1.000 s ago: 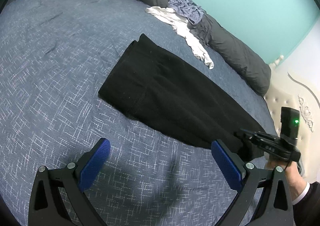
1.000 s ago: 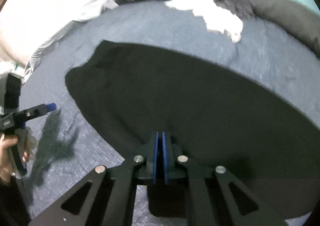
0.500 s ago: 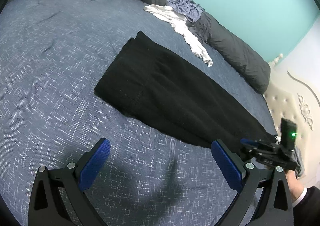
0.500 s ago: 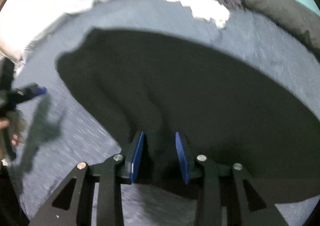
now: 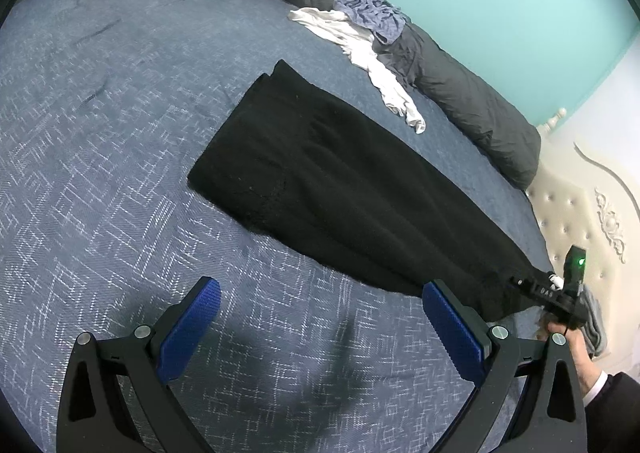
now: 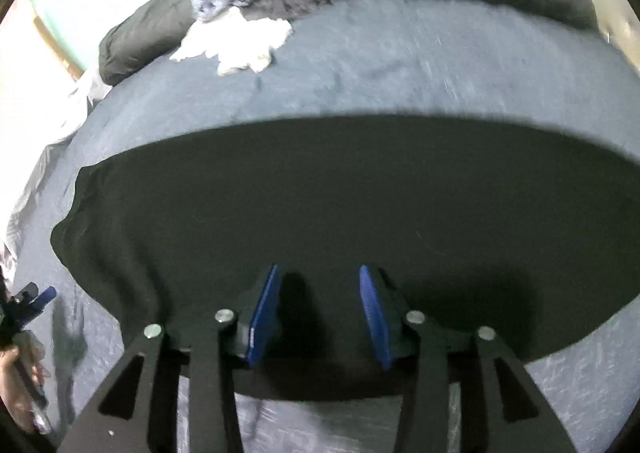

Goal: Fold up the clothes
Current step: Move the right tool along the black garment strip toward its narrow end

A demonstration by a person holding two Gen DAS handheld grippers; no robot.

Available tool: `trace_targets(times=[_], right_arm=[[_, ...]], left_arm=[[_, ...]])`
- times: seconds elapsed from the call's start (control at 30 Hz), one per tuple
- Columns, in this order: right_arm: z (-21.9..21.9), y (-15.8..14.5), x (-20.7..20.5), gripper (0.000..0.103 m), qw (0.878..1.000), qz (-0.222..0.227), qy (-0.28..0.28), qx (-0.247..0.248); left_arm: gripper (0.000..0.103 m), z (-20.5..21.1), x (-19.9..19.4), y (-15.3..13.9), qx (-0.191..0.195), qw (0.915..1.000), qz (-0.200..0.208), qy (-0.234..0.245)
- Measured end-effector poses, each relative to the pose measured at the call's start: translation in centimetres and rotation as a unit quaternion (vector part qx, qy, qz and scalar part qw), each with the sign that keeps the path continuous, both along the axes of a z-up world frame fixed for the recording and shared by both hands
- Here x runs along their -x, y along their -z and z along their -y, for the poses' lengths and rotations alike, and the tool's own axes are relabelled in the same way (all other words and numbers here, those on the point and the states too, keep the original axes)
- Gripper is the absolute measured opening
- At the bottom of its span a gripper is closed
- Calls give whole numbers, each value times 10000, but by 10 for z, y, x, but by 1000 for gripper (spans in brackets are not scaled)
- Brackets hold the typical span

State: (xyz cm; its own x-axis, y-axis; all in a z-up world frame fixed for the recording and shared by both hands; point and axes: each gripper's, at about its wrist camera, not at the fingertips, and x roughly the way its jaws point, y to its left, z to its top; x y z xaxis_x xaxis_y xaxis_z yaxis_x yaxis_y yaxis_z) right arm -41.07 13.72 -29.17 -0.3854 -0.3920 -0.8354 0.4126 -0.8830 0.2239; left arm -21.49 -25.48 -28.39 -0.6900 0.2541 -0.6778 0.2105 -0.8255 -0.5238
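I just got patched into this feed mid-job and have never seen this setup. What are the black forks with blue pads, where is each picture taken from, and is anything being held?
There is no robot arm here: a person carries a hand-held claw in each hand, with a fisheye camera looking along its fingers. One picture looks out from the left claw, whose blue pads stand wide apart over the blue bedspread, holding nothing. The other looks out from the right claw, whose jaws are opening above the end of a black garment; the pads are not pressing on the cloth. That garment lies flat as a long strip. Near the far edge lie a white garment, a crumpled blue-grey one and a rolled dark grey duvet.
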Motion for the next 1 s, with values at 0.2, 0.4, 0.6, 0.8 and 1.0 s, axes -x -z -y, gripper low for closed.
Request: trace_targets(times=[0.2,0.4,0.6,0.8,1.0], right_arm=[[1,-7,-27,43,9983,-258,-340,390],[25,15,-44,43,9975,-70,-589,-396],[-7,-2,-52,43,9989,-256,395,88],[-21,12,-69,43,9863,668,799,1277],[-39,24,-64,43,9651,927,1480,1951]], left_arm=[[103,-5,2,2,26,10000,39,59],[103,-6,2,3,38,9999,44,82],[103,-3,2,2,2,10000,10,44],[103,-7,1,2,7,10000,6,90],[103,-5,0,2,5,10000,-2,57]])
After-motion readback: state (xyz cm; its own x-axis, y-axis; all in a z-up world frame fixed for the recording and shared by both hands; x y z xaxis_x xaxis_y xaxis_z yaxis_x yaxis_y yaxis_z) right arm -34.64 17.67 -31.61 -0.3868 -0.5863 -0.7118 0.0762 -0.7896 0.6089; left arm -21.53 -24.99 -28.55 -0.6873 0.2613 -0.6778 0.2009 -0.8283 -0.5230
